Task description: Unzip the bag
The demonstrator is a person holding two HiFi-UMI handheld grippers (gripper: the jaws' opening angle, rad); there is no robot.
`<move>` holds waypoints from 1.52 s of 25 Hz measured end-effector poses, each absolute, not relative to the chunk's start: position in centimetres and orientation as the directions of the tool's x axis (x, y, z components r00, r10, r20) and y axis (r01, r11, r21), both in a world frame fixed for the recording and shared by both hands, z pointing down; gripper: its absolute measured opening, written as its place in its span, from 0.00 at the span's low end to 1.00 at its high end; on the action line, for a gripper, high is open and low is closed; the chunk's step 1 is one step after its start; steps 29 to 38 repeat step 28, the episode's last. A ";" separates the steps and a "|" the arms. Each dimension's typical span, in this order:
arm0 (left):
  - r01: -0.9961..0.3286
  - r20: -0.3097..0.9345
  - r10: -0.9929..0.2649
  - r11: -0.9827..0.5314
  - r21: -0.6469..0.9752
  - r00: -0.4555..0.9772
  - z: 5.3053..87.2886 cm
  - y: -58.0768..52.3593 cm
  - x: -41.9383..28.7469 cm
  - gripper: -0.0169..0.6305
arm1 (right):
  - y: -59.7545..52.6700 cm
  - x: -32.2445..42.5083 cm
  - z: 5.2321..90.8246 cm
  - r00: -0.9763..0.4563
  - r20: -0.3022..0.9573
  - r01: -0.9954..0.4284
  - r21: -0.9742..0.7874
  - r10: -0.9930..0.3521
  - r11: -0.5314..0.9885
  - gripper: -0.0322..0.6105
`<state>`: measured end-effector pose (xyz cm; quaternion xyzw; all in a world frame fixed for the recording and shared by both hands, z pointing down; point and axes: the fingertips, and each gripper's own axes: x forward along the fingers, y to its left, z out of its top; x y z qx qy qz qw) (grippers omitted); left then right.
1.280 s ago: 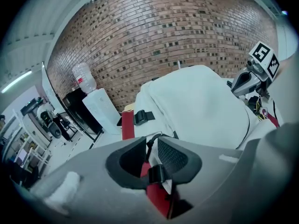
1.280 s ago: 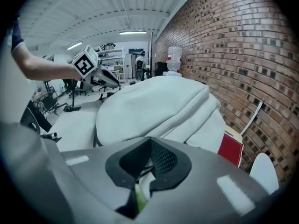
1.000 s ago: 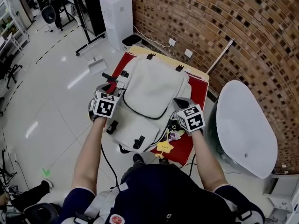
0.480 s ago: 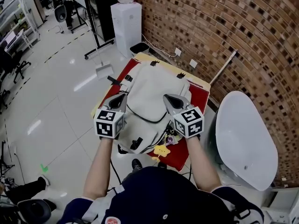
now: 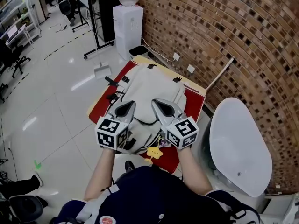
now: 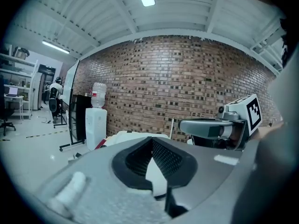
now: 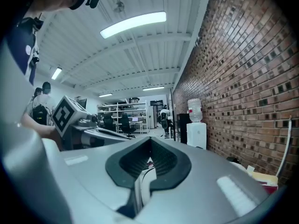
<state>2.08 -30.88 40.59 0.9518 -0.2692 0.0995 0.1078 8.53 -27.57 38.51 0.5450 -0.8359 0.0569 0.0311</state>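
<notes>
Standing person: dark top, bare forearms, one gripper in each hand, facing a small table.
Left gripper: held above the bag's near end, on its left side; pads pressed together at the tips, nothing pinched.
Right gripper: level with the left one and just beside it, over the near end's right side; pads likewise together, empty.
Star charm: yellow, at the bag's near edge.
Bag: pale grey backpack, flat on the red mat; long axis runs from the person toward the brick wall; it lies below and ahead of both tips, neither clearly nearer.
Zip: dark curved line showing between the grippers; whether open or closed cannot be told, slider not made out.
Stage: fits a zip yet to run, or one already run.
Red mat: under the bag.
Table: pale edge.
Brick wall: beyond.
</notes>
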 end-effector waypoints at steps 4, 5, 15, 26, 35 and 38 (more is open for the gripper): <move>-0.526 0.240 -0.486 -0.838 0.147 0.840 40.3 -30.6 2.6 0.03 | -27.4 8.6 38.3 -0.409 0.115 -0.913 -0.053 -0.905 0.405 0.06; -0.526 0.237 -0.487 -0.838 0.144 0.841 40.3 -30.6 2.6 0.03 | -27.4 8.7 38.3 -0.409 0.116 -0.912 -0.053 -0.905 0.406 0.05; -0.519 0.239 -0.478 -0.840 0.156 0.845 40.2 -29.9 3.3 0.03 | -27.3 9.4 37.4 -0.406 0.100 -0.914 -0.058 -0.908 0.402 0.06; -0.530 0.241 -0.490 -0.837 0.138 0.838 40.2 -30.0 3.3 0.03 | -27.4 9.8 37.2 -0.408 0.092 -0.913 -0.066 -0.908 0.404 0.06; -0.530 0.241 -0.491 -0.836 0.139 0.837 40.2 -30.0 3.3 0.03 | -27.5 9.8 37.1 -0.411 0.091 -0.911 -0.067 -0.907 0.406 0.06; -0.530 0.241 -0.491 -0.836 0.139 0.837 40.2 -30.0 3.3 0.03 | -27.5 9.8 37.1 -0.411 0.091 -0.911 -0.067 -0.907 0.406 0.06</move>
